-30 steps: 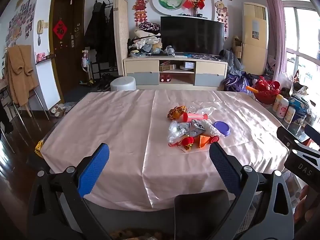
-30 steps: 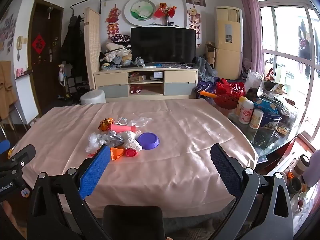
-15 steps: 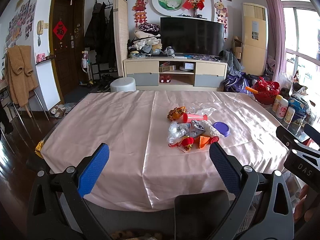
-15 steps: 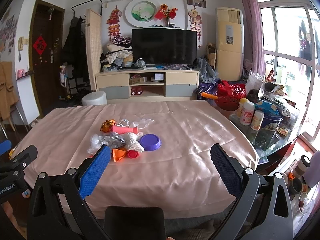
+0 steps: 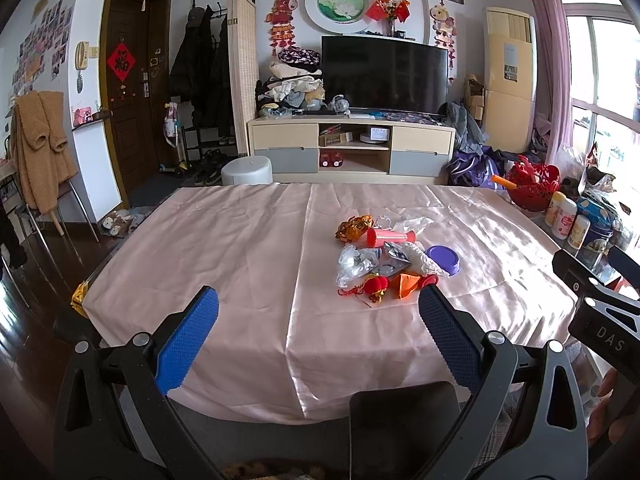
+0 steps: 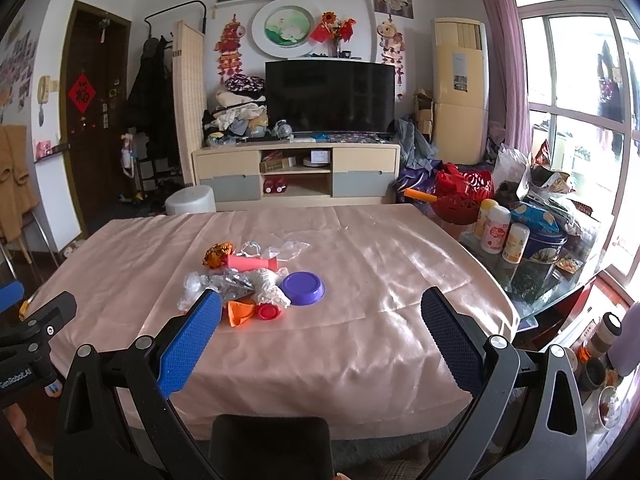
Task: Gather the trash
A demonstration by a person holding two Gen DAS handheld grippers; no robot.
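Now, bench (image 5: 224,248): pink cloth, trash pile (image 5: 384,256) mid-right.
Left gripper (image 5: 318,332): fingers spread wide, holding nothing, near bench's front edge.
Right gripper (image 6: 320,336): fingers spread wide, holding nothing.

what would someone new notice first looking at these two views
A small heap of colourful trash sits in the middle of the pink tablecloth, with a purple lid on its right edge and a pink tube toward the back. Both the left gripper and the right gripper hang open at the near edge, empty. Behind the table, a big dark TV fills the far wall.
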